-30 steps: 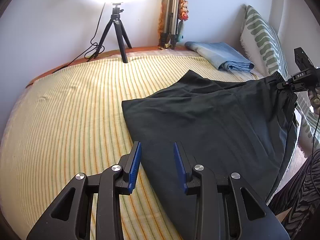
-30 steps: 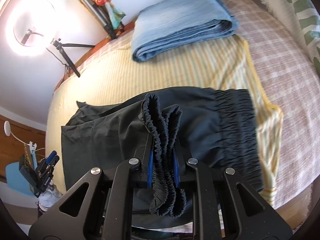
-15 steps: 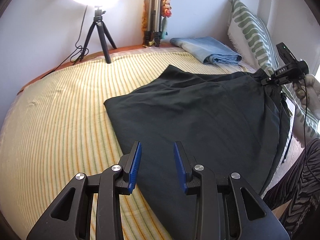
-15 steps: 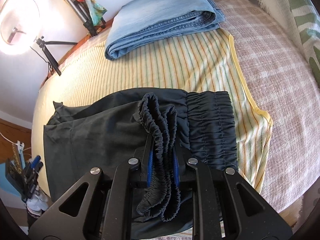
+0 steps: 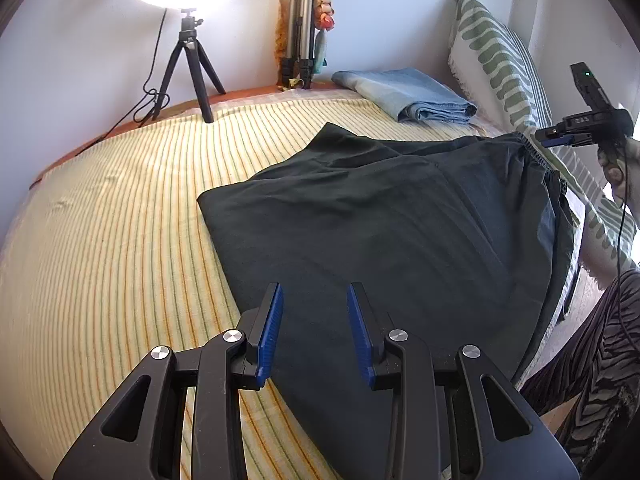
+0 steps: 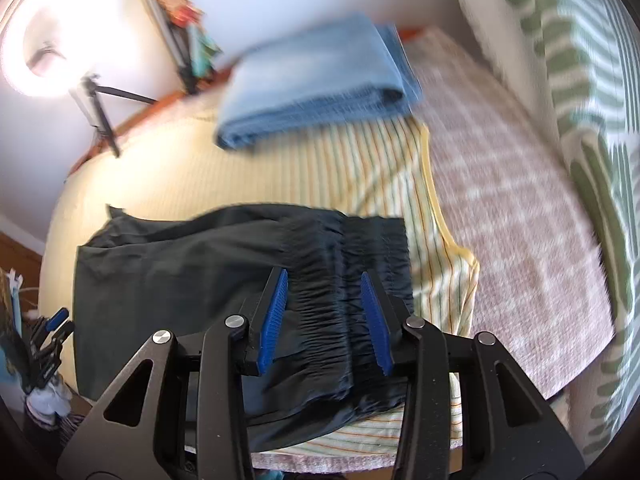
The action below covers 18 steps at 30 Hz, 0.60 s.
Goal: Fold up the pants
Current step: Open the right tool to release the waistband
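Observation:
The dark green-black pants [image 5: 380, 232] lie folded lengthwise on the striped yellow bedspread [image 5: 100, 240]. My left gripper [image 5: 314, 330] is open and empty, just above the pants' near leg end. My right gripper [image 6: 325, 314] is open above the gathered elastic waistband [image 6: 348, 264], which rests on the bed; nothing is between its blue pads. In the left wrist view the right gripper [image 5: 558, 140] shows at the far right by the waistband edge [image 5: 536, 156]. The right wrist view is blurred by motion.
Folded blue jeans [image 5: 404, 94] lie at the back of the bed. A green-striped pillow [image 5: 496, 52] leans at the right. A ring light on a tripod [image 5: 188, 68] and a folded tripod [image 5: 300, 40] stand by the wall. The bed's edge [image 6: 360, 448] is near the waistband.
My right gripper opened and let go of the waistband, which dropped flat onto the bed. My left gripper stayed open and moved little.

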{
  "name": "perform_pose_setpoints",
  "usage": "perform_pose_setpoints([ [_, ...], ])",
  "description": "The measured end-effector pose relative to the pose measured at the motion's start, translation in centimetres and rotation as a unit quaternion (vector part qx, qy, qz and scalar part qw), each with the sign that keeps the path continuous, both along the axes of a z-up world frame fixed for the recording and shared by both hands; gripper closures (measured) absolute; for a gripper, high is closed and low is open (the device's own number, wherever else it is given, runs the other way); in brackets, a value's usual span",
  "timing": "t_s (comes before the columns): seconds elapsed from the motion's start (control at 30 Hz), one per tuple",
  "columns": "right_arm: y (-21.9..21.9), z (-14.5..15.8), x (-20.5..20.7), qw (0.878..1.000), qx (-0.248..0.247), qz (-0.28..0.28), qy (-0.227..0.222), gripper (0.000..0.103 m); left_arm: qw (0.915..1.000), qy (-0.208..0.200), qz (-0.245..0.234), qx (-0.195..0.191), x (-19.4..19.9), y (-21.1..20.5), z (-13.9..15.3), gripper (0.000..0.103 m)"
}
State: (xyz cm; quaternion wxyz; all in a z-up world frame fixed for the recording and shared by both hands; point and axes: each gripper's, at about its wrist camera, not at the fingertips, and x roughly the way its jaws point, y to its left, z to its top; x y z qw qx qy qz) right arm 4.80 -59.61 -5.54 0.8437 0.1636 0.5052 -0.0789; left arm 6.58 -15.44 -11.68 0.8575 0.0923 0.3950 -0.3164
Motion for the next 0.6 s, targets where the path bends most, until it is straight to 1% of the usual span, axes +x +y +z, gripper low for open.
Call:
perform_pose_setpoints([
  [0.13, 2.1, 0.6, -0.3, 0.999, 0.020, 0.036, -0.020, 0.063, 0.9997, 0.013, 0.013, -0.015, -0.1, 0.9, 0.1, 0.071],
  [0.17, 2.8, 0.3, -0.2, 0.999, 0.016, 0.046, -0.017, 0.063, 0.9996, 0.016, 0.015, -0.016, -0.2, 1.1, 0.1, 0.068],
  [0.2, 3.5, -0.1, 0.0, 0.998, 0.009, 0.053, -0.013, 0.063, 0.9994, 0.022, 0.018, -0.019, -0.3, 1.4, 0.0, 0.062],
  [0.23, 3.9, -0.4, 0.2, 0.998, 0.004, 0.056, -0.011, 0.063, 0.9992, 0.027, 0.021, -0.021, -0.5, 1.6, -0.2, 0.061],
  [0.33, 4.3, -1.9, 0.8, 0.998, 0.007, 0.054, -0.001, 0.063, 0.9989, 0.035, 0.021, -0.022, -1.3, 2.1, -0.5, 0.061],
  [0.4, 4.3, -3.0, 1.3, 0.999, -0.002, 0.050, 0.010, 0.063, 0.9991, 0.033, 0.021, -0.018, -2.0, 2.4, -0.6, 0.061],
  [0.47, 4.0, -3.9, 1.4, 0.999, -0.002, 0.045, 0.019, 0.063, 0.9992, 0.033, 0.019, -0.011, -2.7, 2.5, -1.0, 0.061],
  [0.53, 3.5, -4.8, 1.8, 0.999, 0.013, 0.036, 0.028, 0.063, 0.9991, 0.039, 0.015, 0.000, -3.4, 2.5, -1.7, 0.061],
  [0.6, 3.4, -5.0, 2.1, 0.999, 0.013, 0.032, 0.033, 0.063, 0.9989, 0.044, 0.009, 0.010, -4.2, 2.4, -2.4, 0.061],
])
